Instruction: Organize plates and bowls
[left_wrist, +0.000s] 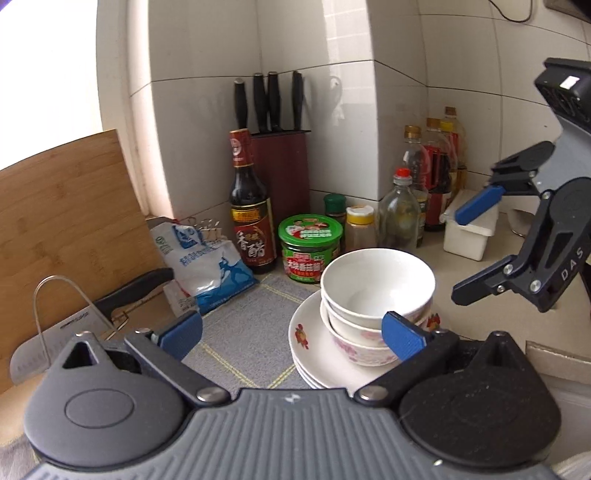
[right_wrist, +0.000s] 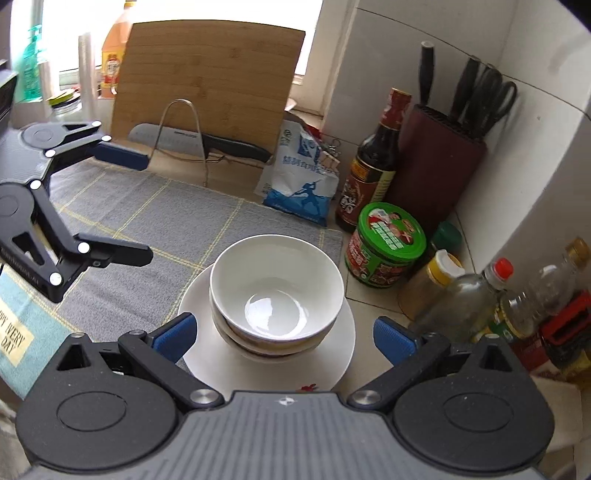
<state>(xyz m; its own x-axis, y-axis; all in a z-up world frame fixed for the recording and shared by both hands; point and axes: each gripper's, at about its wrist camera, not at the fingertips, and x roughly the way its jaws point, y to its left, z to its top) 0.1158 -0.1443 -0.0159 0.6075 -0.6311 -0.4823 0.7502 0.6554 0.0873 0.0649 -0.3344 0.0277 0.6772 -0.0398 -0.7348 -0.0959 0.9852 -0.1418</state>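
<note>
Three nested white bowls stand on a stack of white plates with red flower marks, at the right edge of a grey mat. My left gripper is open and empty, low over the mat just left of the stack; it shows at the left of the right wrist view. My right gripper is open and empty above the stack, its blue fingers on either side of the bowls without touching. It shows at the right of the left wrist view.
Grey checked mat. Behind it: bamboo cutting board, cleaver in a wire rack, salt bag, vinegar bottle, green-lidded jar, knife block, several bottles, white box. Tiled walls close behind.
</note>
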